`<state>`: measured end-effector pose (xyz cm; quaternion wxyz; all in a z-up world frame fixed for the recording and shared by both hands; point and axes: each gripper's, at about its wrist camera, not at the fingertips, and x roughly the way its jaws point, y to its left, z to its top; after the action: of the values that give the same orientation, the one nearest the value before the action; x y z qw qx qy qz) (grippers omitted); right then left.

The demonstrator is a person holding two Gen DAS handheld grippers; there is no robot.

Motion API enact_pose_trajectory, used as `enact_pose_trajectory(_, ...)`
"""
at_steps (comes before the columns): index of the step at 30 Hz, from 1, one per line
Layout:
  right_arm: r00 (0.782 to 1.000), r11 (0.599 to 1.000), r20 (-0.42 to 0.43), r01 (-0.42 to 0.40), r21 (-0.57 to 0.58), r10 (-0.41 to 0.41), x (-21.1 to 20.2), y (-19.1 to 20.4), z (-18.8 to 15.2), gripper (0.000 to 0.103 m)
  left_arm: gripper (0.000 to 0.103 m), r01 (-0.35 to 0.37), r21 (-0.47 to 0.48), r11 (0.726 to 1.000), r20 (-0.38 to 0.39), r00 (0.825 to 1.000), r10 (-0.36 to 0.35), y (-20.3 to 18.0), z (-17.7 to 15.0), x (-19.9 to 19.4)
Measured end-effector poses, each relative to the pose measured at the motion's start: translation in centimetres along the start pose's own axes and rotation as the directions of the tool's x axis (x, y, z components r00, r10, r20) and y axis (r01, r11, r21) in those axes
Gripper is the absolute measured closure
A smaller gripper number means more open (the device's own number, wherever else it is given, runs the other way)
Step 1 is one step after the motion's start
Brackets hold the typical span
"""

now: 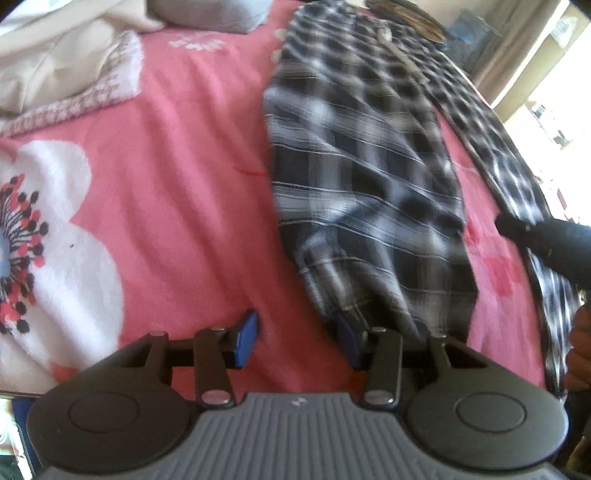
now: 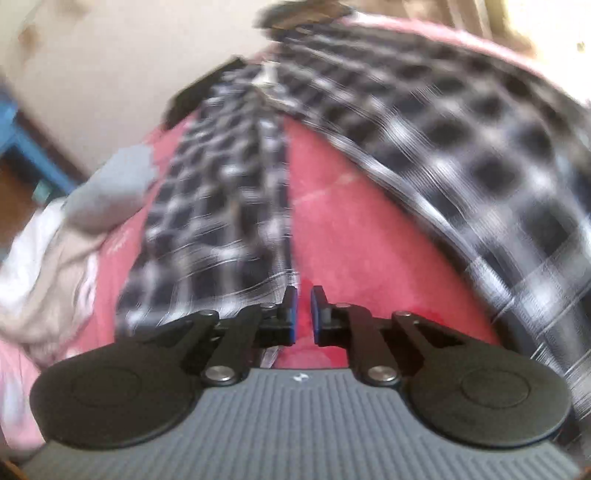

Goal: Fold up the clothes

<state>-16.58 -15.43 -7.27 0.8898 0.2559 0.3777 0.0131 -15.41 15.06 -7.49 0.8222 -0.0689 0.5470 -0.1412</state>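
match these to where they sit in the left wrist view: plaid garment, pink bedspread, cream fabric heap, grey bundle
Things:
1 black-and-white plaid garment
2 pink flower-print bedspread
3 cream fabric heap
4 grey cloth bundle

Places:
a top left corner
b top edge, between the heap and the plaid
c spread under everything
d centre, running up from the near edge

Pairs: 1-d, 2-c, 3-a, 4-b

Both fisheye views ride just behind their own tongs, the left tongs (image 1: 297,341) and right tongs (image 2: 303,312), looking steeply down and close toward twelve o'clock along the pink bed (image 1: 177,192), sharing the plaid garment (image 1: 362,177) and the bedding between its halves.
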Motion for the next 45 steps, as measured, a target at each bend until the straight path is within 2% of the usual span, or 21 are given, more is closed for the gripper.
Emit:
enact_pose_trajectory(2, 0.994, 0.985, -0.039, -0.106, -0.136, 0.102, -0.6, 2.0, -0.4, 0.092, 0.056, -0.007, 0.017, 1.000, 0.006, 1.000, 0.007, -0.3, 0.0, -0.1)
enact_pose_trajectory(3, 0.987, 0.964, -0.075, -0.157, -0.214, 0.144, -0.4, 3.4, -0.7, 0.082, 0.056, -0.014, 0.010, 1.000, 0.010, 1.000, 0.014, -0.2, 0.1, -0.3)
enact_pose_trajectory(4, 0.978, 0.933, -0.114, -0.201, -0.300, 0.174, -0.2, 5.0, -1.2, 0.075, 0.056, -0.032, -0.013, 0.999, 0.015, 0.999, 0.033, 0.2, 0.3, -0.6)
enact_pose_trajectory(7, 0.947, 0.814, -0.223, -0.314, -0.489, 0.232, 0.2, 8.8, -3.2, 0.073, 0.056, -0.088, -0.098, 0.991, 0.032, 0.995, 0.091, 2.1, 1.1, -1.7)
enact_pose_trajectory(10, 0.914, 0.717, -0.325, -0.395, -0.575, 0.242, 1.2, 11.2, -5.5, 0.069, 0.056, -0.068, -0.173, 0.983, 0.053, 0.995, 0.079, 3.8, 1.9, -2.0)
enact_pose_trajectory(13, 0.907, 0.656, -0.370, -0.405, -0.637, 0.200, 2.7, 12.9, -7.8, 0.065, 0.048, -0.024, -0.210, 0.977, 0.049, 0.998, 0.035, 4.5, 1.9, -1.9)
enact_pose_trajectory(14, 0.910, 0.645, -0.378, -0.394, -0.655, 0.172, 3.4, 13.2, -8.5, 0.066, 0.045, -0.012, -0.210, 0.978, 0.044, 0.999, 0.021, 4.5, 1.8, -1.8)
enact_pose_trajectory(15, 0.915, 0.636, -0.377, -0.376, -0.674, 0.140, 4.1, 13.4, -9.0, 0.073, 0.043, -0.002, -0.206, 0.979, 0.043, 0.999, 0.011, 4.5, 1.7, -1.8)
enact_pose_trajectory(16, 0.927, 0.629, -0.360, -0.342, -0.698, 0.104, 4.7, 13.4, -9.3, 0.096, 0.042, 0.003, -0.198, 0.980, 0.047, 0.999, 0.006, 4.4, 1.6, -1.8)
enact_pose_trajectory(17, 0.932, 0.635, -0.352, -0.325, -0.701, 0.088, 5.1, 13.2, -9.3, 0.098, 0.041, 0.009, -0.184, 0.983, 0.055, 0.998, 0.001, 4.3, 1.5, -1.9)
enact_pose_trajectory(18, 0.928, 0.680, -0.355, -0.334, -0.652, 0.115, 5.2, 12.3, -8.4, 0.100, 0.041, 0.017, -0.168, 0.986, 0.065, 0.998, -0.006, 4.3, 1.5, -2.0)
enact_pose_trajectory(20, 0.922, 0.803, -0.335, -0.347, -0.485, 0.196, 4.9, 9.6, -6.0, 0.101, 0.041, 0.038, -0.139, 0.990, 0.083, 0.996, -0.026, 4.2, 1.2, -2.2)
enact_pose_trajectory(21, 0.919, 0.850, -0.318, -0.352, -0.392, 0.234, 4.8, 8.3, -4.7, 0.101, 0.041, 0.051, -0.132, 0.990, 0.087, 0.995, -0.040, 4.1, 1.2, -2.3)
enact_pose_trajectory(23, 0.915, 0.923, -0.274, -0.347, -0.164, 0.296, 5.1, 4.6, -2.7, 0.101, 0.042, 0.073, -0.124, 0.990, 0.082, 0.995, -0.063, 3.9, 1.1, -2.0)
enact_pose_trajectory(24, 0.913, 0.937, -0.259, -0.343, -0.072, 0.314, 5.4, 2.9, -2.1, 0.101, 0.042, 0.088, -0.110, 0.990, 0.076, 0.994, -0.080, 3.4, 0.9, -1.9)
enact_pose_trajectory(28, 0.890, 0.914, -0.239, -0.338, 0.224, 0.388, 7.0, -2.0, -1.7, 0.096, 0.044, 0.149, -0.051, 0.988, 0.049, 0.988, -0.146, 1.7, 0.2, -1.5)
enact_pose_trajectory(32, 0.886, 0.877, -0.211, -0.324, 0.353, 0.413, 7.2, -4.1, -2.3, 0.094, 0.047, 0.211, 0.015, 0.977, -0.002, 0.978, -0.211, -0.5, -0.8, -0.6)
enact_pose_trajectory(35, 0.907, 0.878, -0.172, -0.303, 0.370, 0.385, 6.5, -4.8, -1.8, 0.091, 0.047, 0.254, 0.066, 0.965, -0.047, 0.967, -0.251, -1.9, -1.6, 0.1)
enact_pose_trajectory(38, 0.924, 0.890, -0.128, -0.300, 0.343, 0.360, 5.4, -4.9, -0.7, 0.088, 0.047, 0.254, 0.083, 0.964, -0.092, 0.965, -0.247, -2.7, -2.0, 1.1)
enact_pose_trajectory(42, 0.916, 0.902, -0.121, -0.340, 0.268, 0.381, 4.1, -4.2, 0.4, 0.088, 0.047, 0.310, 0.089, 0.947, -0.122, 0.947, -0.298, -3.4, -1.9, 1.8)
enact_pose_trajectory(45, 0.901, 0.895, -0.128, -0.379, 0.235, 0.415, 3.9, -3.3, 0.9, 0.087, 0.047, 0.310, 0.103, 0.945, -0.140, 0.945, -0.294, -4.1, -1.8, 2.6)
